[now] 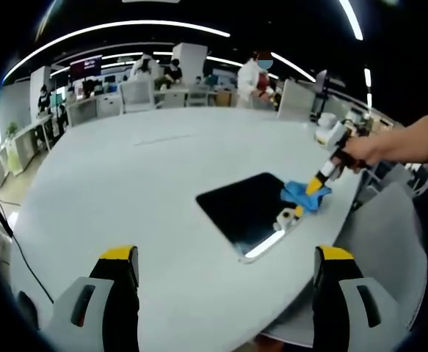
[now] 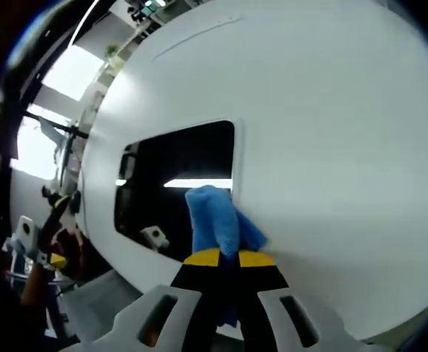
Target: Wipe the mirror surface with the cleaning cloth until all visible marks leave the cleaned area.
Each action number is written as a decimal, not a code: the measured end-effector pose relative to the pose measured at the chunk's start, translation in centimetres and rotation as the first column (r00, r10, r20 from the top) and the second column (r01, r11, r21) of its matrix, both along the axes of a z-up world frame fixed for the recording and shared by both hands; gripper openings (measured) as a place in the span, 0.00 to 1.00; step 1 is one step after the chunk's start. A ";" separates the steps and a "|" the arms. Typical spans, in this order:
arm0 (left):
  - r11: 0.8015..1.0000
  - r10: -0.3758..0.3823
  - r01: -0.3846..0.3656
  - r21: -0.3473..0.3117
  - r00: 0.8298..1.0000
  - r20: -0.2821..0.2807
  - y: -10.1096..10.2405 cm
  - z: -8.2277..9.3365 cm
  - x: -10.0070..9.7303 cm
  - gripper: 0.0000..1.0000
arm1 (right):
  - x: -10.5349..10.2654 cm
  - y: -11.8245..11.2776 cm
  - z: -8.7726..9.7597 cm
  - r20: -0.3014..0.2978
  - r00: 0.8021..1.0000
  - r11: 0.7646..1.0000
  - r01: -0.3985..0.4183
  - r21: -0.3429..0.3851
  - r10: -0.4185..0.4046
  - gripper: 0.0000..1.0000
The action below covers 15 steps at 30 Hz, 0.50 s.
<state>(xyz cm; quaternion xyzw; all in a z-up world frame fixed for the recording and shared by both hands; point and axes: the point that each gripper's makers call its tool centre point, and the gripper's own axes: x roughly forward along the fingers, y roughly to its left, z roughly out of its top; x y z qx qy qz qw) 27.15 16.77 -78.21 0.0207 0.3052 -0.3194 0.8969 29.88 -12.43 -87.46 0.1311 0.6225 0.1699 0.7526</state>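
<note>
A dark rectangular mirror [image 1: 247,211] lies flat on the pale round table [image 1: 140,183]. In the left gripper view my left gripper [image 1: 225,268] stands open above the table's near edge, nothing between its yellow-tipped jaws. The right gripper [image 1: 318,185] comes in from the right, held by a hand, and presses a blue cloth [image 1: 305,196] on the mirror's right corner. From the right gripper view, my right gripper [image 2: 227,258] is shut on the blue cloth [image 2: 215,218], which rests at the mirror's [image 2: 177,183] near edge. The glass reflects ceiling lights.
Desks, white chairs [image 1: 136,94] and several people stand beyond the table's far side. A grey chair [image 1: 386,242] sits at the right by the table edge. A dark cable [image 1: 12,235] hangs at the left.
</note>
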 end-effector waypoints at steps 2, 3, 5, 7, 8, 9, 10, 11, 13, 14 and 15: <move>1.000 0.000 0.000 0.000 1.000 -0.001 0.0 0.0 -0.1 1.00 | -0.2 0.0 0.1 0.001 1.000 1.000 -0.003 -0.005 0.003 0.01; 1.000 0.000 0.000 -0.001 1.000 0.000 0.0 0.0 -0.1 1.00 | -0.3 0.0 0.1 0.002 1.000 1.000 -0.004 -0.005 0.005 0.01; 1.000 0.001 -0.001 -0.003 1.000 0.000 0.0 0.0 -0.1 1.00 | -0.5 0.0 0.1 0.000 1.000 1.000 -0.001 0.000 0.001 0.01; 1.000 0.000 0.000 -0.003 1.000 -0.004 0.0 -0.2 -0.2 1.00 | -0.6 0.0 0.0 0.002 1.000 1.000 0.000 0.001 0.000 0.02; 1.000 -0.002 0.002 -0.002 1.000 -0.004 0.0 -0.2 -0.2 1.00 | -0.6 0.0 0.0 0.001 1.000 1.000 0.004 0.001 -0.004 0.02; 1.000 -0.004 0.004 -0.001 1.000 -0.006 0.0 -0.3 -0.2 1.00 | -0.6 0.0 0.0 0.001 1.000 1.000 0.006 0.002 -0.006 0.02; 1.000 -0.005 0.005 -0.001 1.000 -0.007 0.0 -0.3 -0.2 1.00 | -0.5 0.0 0.0 0.001 1.000 1.000 0.006 0.002 -0.006 0.02; 1.000 -0.005 0.005 -0.001 1.000 -0.007 0.0 -0.4 -0.2 1.00 | -0.5 0.1 0.0 0.002 1.000 1.000 0.004 0.000 -0.004 0.02; 1.000 -0.006 0.006 -0.003 1.000 -0.006 0.0 -0.3 -0.1 1.00 | -0.7 0.2 0.1 0.002 1.000 1.000 0.006 0.004 -0.006 0.02; 1.000 -0.006 0.006 -0.002 1.000 -0.006 0.0 -0.3 -0.1 1.00 | -0.7 0.2 0.1 0.003 1.000 1.000 0.007 0.004 -0.007 0.02; 1.000 -0.007 0.007 -0.002 1.000 -0.005 0.0 -0.3 -0.1 1.00 | -0.7 0.2 0.1 0.003 1.000 1.000 0.010 0.005 -0.010 0.02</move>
